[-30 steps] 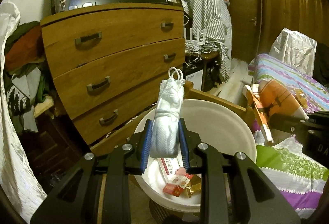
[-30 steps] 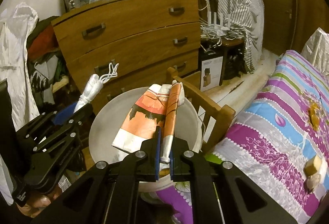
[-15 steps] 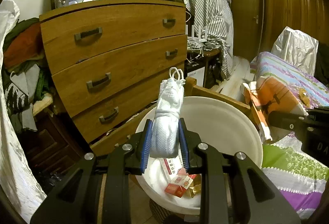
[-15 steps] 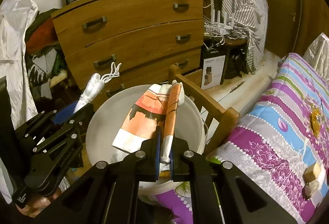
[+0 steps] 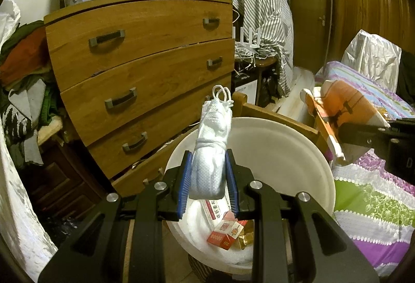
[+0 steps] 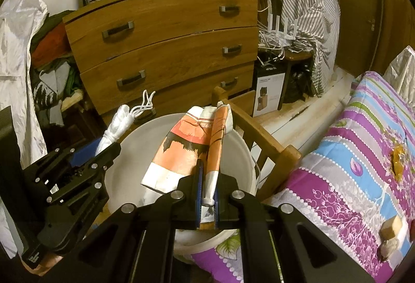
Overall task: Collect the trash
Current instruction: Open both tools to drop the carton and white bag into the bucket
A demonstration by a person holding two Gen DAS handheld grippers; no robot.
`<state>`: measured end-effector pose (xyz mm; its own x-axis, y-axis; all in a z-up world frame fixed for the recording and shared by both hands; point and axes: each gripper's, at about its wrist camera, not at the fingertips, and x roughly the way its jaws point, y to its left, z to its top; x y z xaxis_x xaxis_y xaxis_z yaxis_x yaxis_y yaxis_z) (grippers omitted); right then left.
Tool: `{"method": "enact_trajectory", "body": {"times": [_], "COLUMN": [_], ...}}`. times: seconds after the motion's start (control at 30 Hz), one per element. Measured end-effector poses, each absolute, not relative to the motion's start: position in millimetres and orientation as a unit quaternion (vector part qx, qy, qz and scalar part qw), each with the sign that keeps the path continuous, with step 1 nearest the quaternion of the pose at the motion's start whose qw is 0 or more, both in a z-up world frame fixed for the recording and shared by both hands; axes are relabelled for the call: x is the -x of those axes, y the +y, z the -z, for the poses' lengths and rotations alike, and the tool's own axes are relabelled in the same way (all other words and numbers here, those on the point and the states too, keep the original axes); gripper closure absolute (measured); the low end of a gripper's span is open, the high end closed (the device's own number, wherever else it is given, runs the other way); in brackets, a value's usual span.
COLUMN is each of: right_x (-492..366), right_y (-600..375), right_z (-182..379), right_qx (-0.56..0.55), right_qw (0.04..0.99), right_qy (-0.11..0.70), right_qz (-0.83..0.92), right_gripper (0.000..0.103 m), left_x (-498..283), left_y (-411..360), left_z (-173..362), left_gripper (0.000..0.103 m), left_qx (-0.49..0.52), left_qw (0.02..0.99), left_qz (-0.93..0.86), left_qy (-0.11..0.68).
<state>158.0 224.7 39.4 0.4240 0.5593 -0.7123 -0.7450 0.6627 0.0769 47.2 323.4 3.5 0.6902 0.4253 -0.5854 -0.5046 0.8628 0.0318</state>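
While clamped between jaws: white bundle (image 5: 209, 161), above bucket (image 5: 298, 153).

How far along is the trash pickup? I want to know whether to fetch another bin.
Partly done: a red carton and gold wrappers already lie in the white bin. In hand: the left claw grips a rolled white mask, the right claw an orange paper bag, both over the bin. Left: scraps on the bedspread.
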Motion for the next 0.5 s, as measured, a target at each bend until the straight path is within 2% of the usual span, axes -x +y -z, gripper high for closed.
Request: {"method": "enact_trajectory", "body": {"times": [0.33, 0.4, 0.47, 0.5], "right_x": [-170.7, -174.9, -177.3, -178.5], "right_y": [233.9, 233.4, 232.5, 230.5], "right_z": [-32.1, -28.2, -25.8, -24.6], "right_qx": [0.128, 0.127, 0.125, 0.125], "right_qw": [0.819, 0.819, 0.822, 0.824], "right_qy": [0.382, 0.388, 0.386, 0.386], "right_qz": [-0.410, -0.402, -0.399, -0.395], "right_gripper": [0.095, 0.081, 0.079, 0.079], "left_x": [-56.9, -59.9, -61.6, -61.9], "left_y": [328.7, 330.8, 333.0, 333.7], "left_z": [3.5, 5.7, 8.3, 9.5], "left_gripper": [0.078, 0.074, 0.065, 0.065], "left_qx": [0.068, 0.072, 0.078, 0.078], "left_qw": [0.914, 0.912, 0.910, 0.910], "left_qz": [-0.246, -0.245, -0.243, -0.243], "left_qy": [0.316, 0.322, 0.326, 0.327]}}
